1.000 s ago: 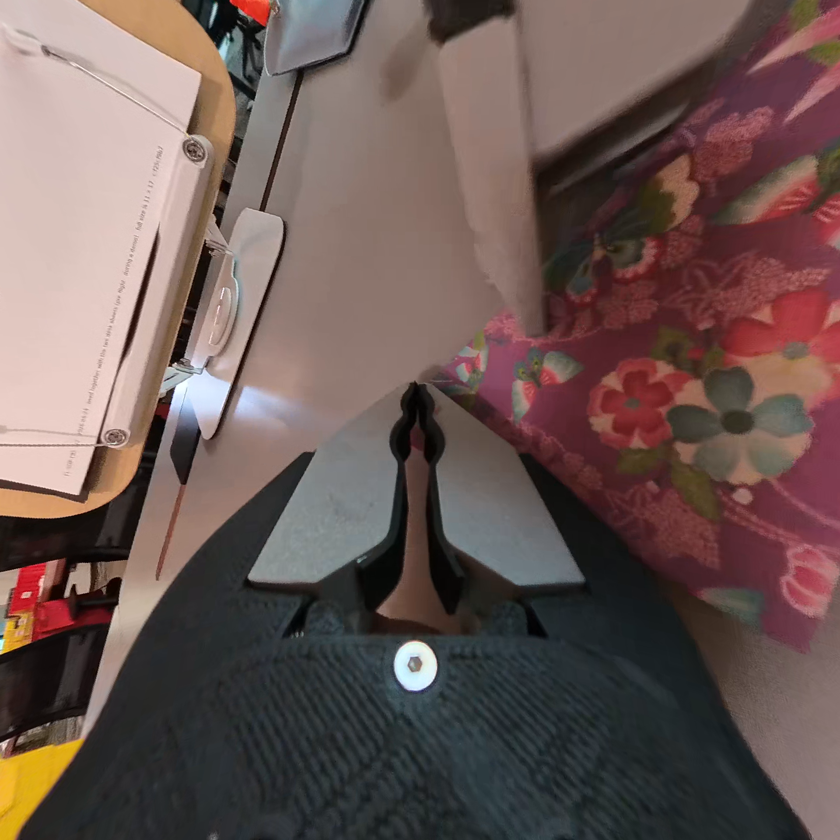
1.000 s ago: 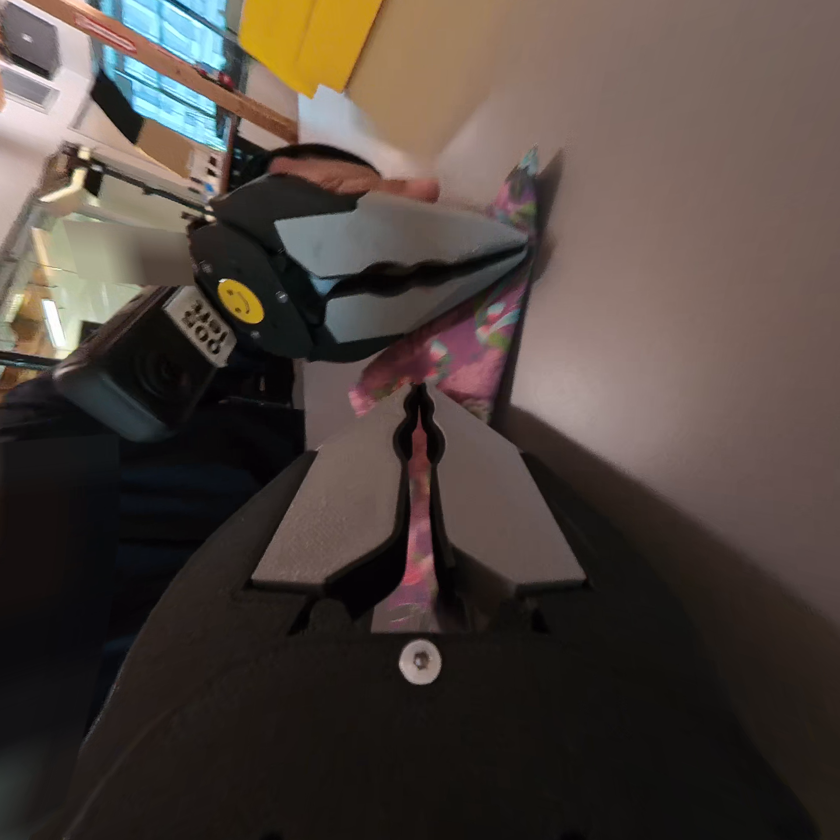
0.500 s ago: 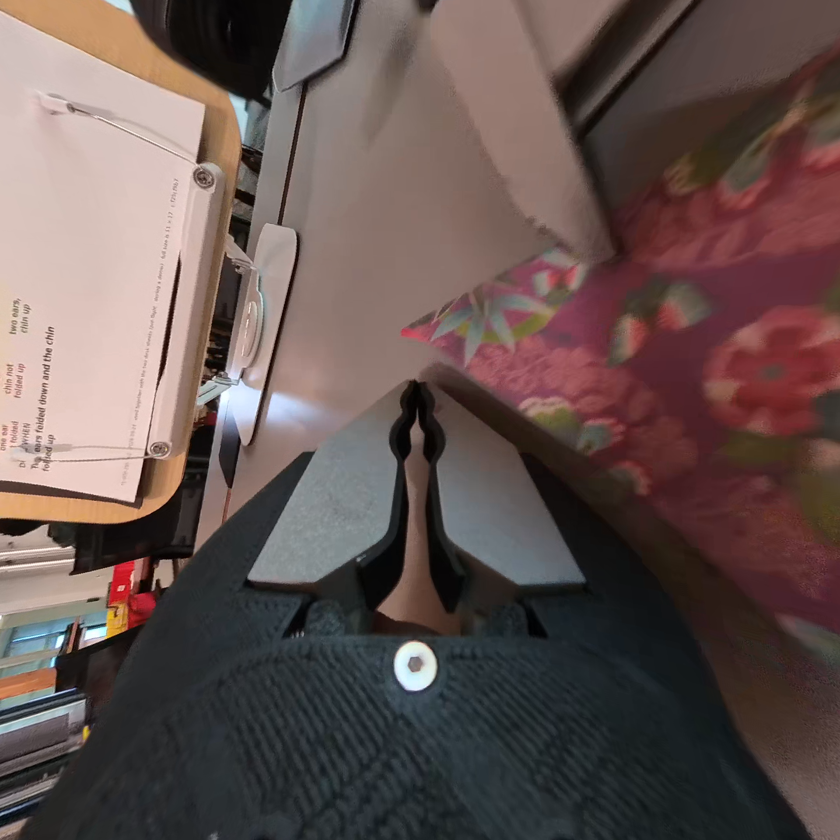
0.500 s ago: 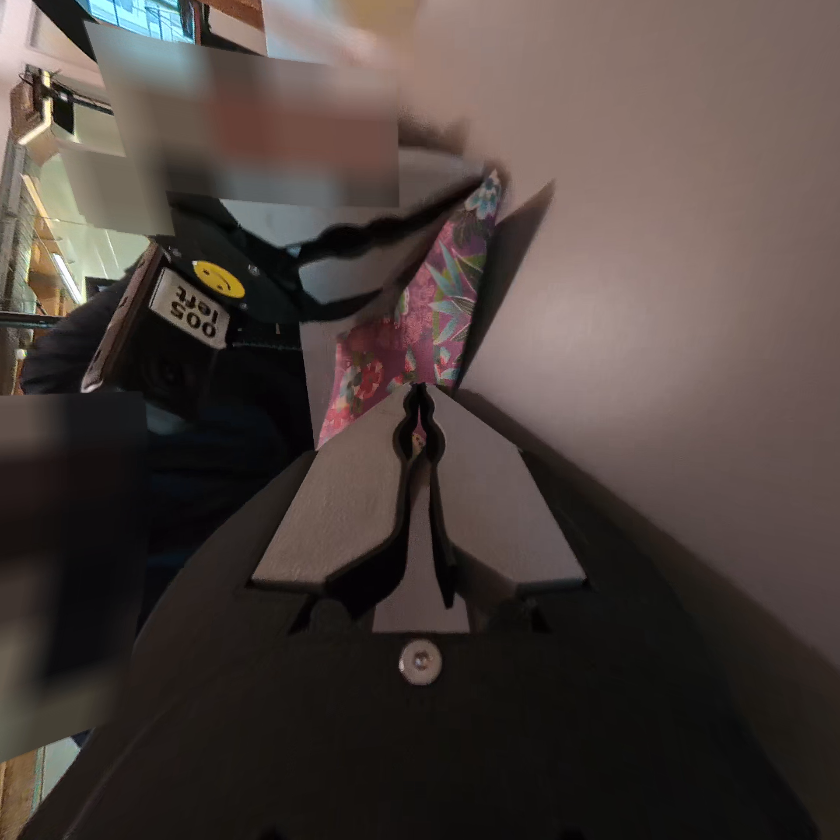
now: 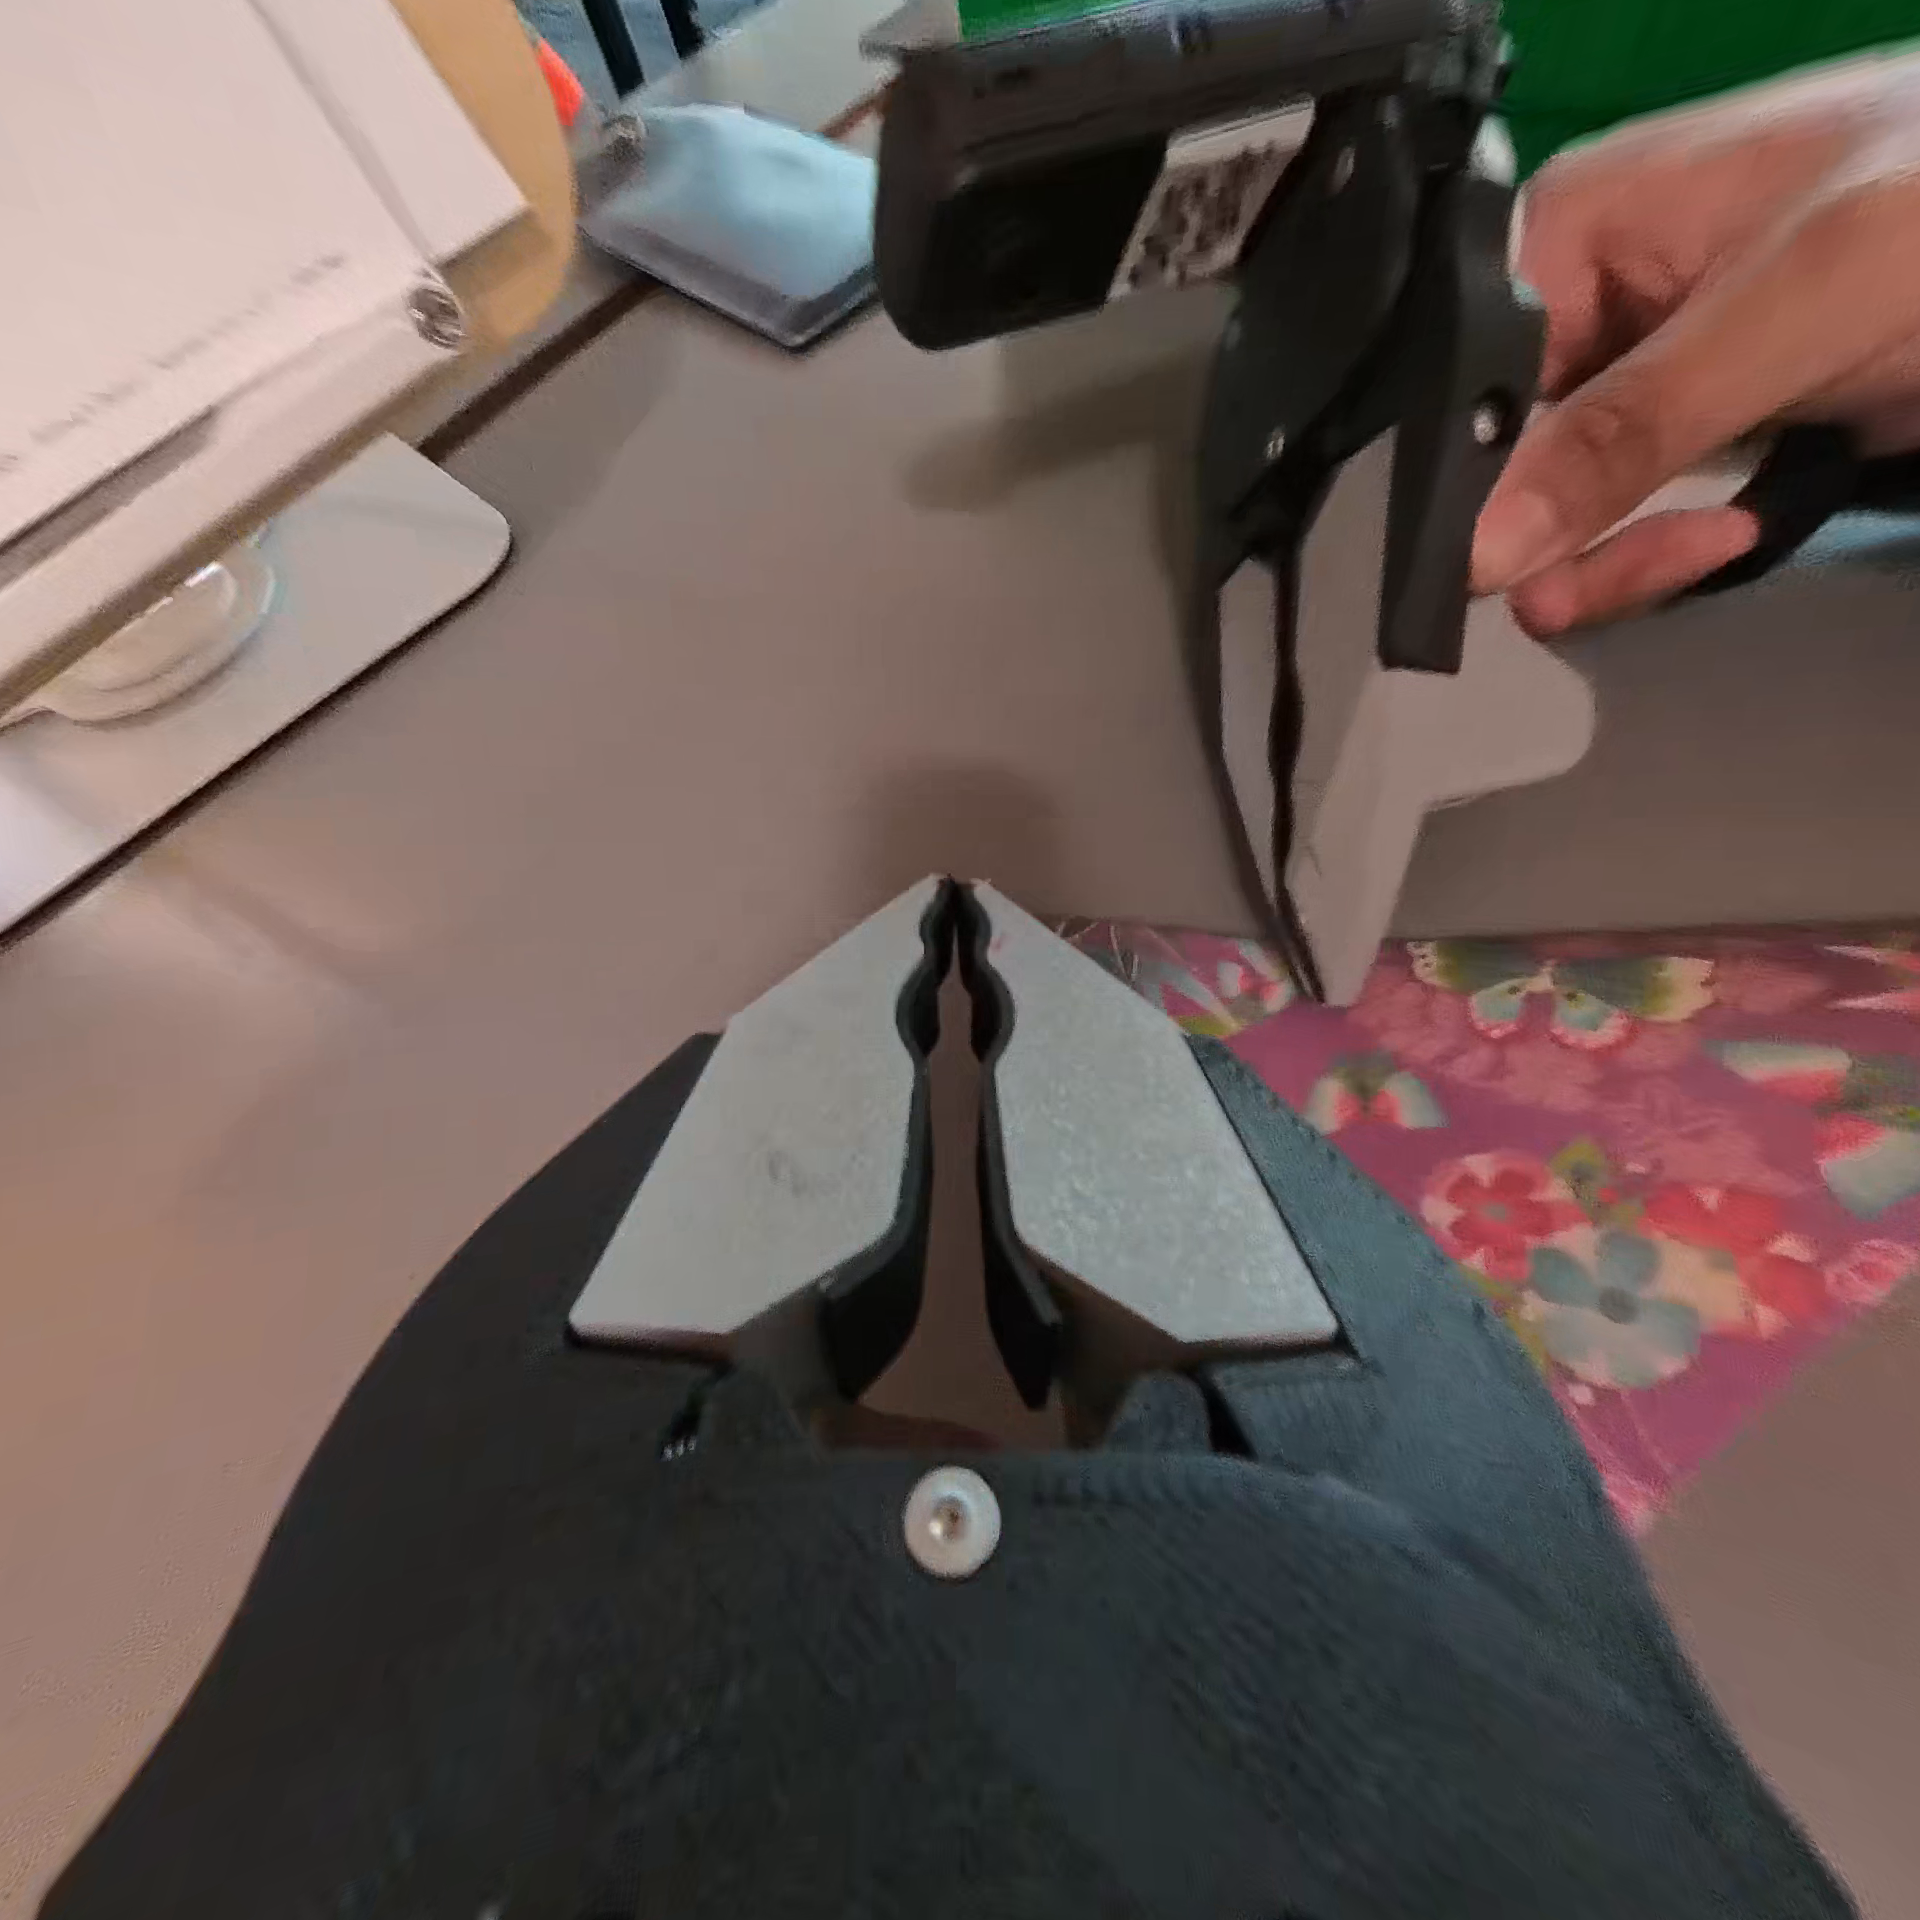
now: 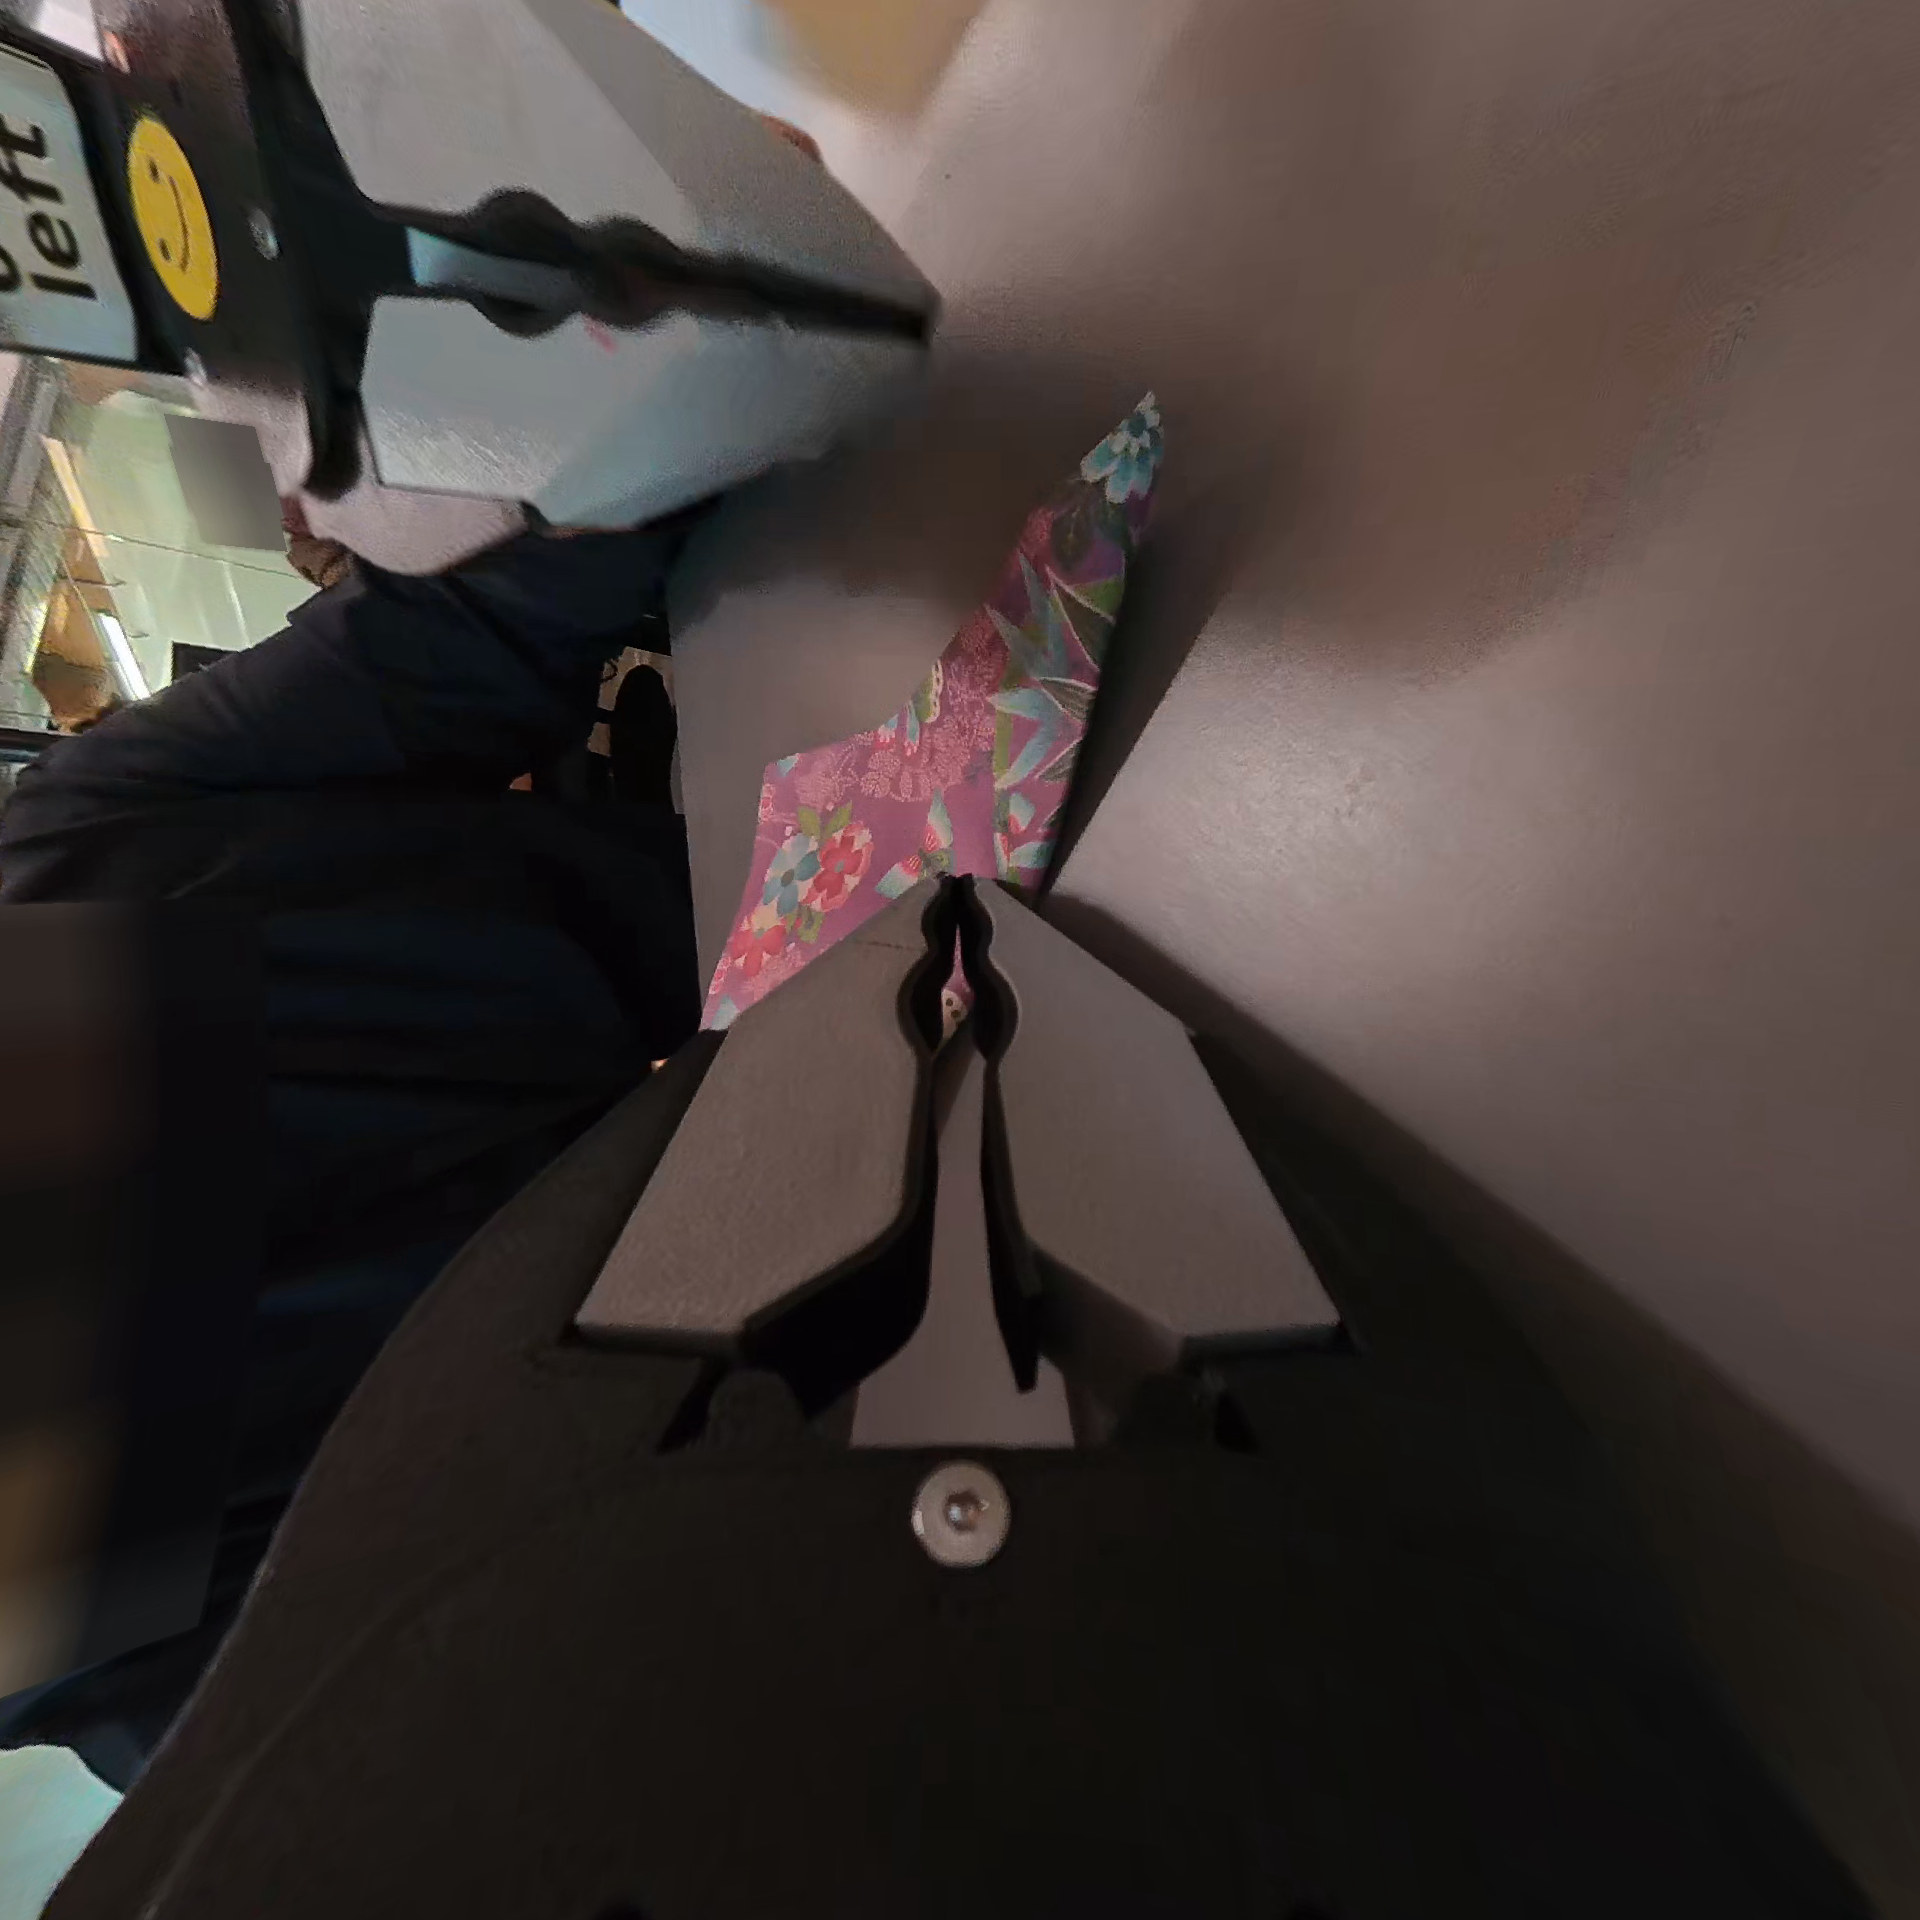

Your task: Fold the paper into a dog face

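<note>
Item: floral paper, flat on grey surface. Left hand-held gripper clenched, empty, at the paper's corner. Right hand-held gripper clenched, tips pressing the paper's edge. Risk: sheet likely skids under pressure, skewing the crease.
</note>
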The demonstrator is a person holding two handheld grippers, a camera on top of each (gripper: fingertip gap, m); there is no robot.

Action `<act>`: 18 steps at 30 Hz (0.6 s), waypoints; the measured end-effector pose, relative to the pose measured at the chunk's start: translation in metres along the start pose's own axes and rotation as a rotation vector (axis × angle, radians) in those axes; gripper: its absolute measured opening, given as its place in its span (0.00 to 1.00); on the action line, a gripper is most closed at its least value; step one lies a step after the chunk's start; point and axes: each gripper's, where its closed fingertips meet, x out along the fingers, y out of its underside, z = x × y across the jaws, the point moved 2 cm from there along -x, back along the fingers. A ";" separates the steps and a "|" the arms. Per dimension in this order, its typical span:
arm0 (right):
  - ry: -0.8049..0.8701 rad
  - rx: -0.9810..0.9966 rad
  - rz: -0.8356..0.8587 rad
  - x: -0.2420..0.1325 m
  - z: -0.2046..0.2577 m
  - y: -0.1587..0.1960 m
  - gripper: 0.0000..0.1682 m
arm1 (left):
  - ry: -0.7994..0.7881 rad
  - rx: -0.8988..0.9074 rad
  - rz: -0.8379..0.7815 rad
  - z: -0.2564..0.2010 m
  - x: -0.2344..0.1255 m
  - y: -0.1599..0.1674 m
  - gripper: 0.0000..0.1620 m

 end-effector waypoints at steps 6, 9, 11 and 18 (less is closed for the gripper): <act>0.006 -0.026 0.004 0.000 0.000 0.000 0.00 | 0.007 0.125 0.088 -0.014 0.019 0.007 0.00; 0.000 -0.025 0.009 0.000 0.000 0.000 0.00 | -0.018 0.072 0.029 -0.009 0.014 -0.004 0.00; 0.002 -0.029 0.013 0.000 0.000 0.001 0.00 | -0.033 0.083 -0.025 -0.010 0.008 -0.014 0.00; 0.016 -0.043 0.013 0.000 0.001 0.001 0.00 | 0.071 0.187 0.177 -0.034 0.029 0.016 0.00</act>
